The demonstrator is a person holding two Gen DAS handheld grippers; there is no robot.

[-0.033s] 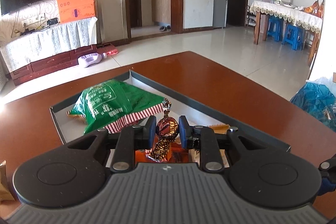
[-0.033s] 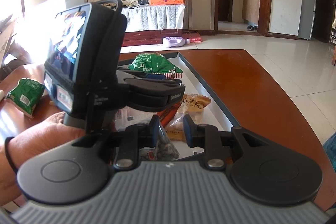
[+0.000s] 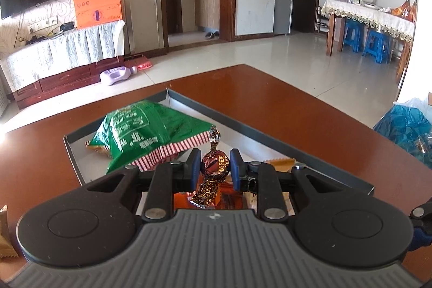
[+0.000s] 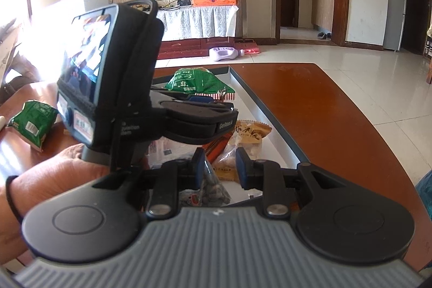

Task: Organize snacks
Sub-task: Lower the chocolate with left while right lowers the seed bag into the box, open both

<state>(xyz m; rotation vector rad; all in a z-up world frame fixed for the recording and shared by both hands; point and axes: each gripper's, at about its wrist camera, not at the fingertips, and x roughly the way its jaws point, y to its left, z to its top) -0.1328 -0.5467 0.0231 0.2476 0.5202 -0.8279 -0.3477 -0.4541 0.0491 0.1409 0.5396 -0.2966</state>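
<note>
The table (image 3: 270,104) carries everything, and the tray (image 3: 270,145) on it is your landmark: a shallow grey box with low walls, its far corner pointing away from you. Inside the tray, toward that far corner, lies the big green bag (image 3: 151,136); nearer you sit an orange packet (image 3: 183,200) and a pale biscuit pack (image 4: 248,136). A second green bag (image 4: 32,123) lies outside the tray, off to its left on the bare wood, and it probably belongs in the tray later.

Your left gripper (image 3: 215,166) hangs over the near part of the tray with its blue pads pinched on the round middle of a foil-wrapped candy (image 3: 214,165), the twisted ends sticking out above and below. Your right gripper (image 4: 220,166) also hovers above the tray's near end, parted and gripping nothing; a clear pack of dark seeds (image 4: 216,188) lies below it in the tray.

The step in hand looks like setting the candy down. Lower it close to a bare patch of tray floor rather than onto the green bag's slope, where a round sweet would likely roll. Open slowly, since foil can cling to a pad, and lift straight up. Keep the right gripper clear of the left one's body.
</note>
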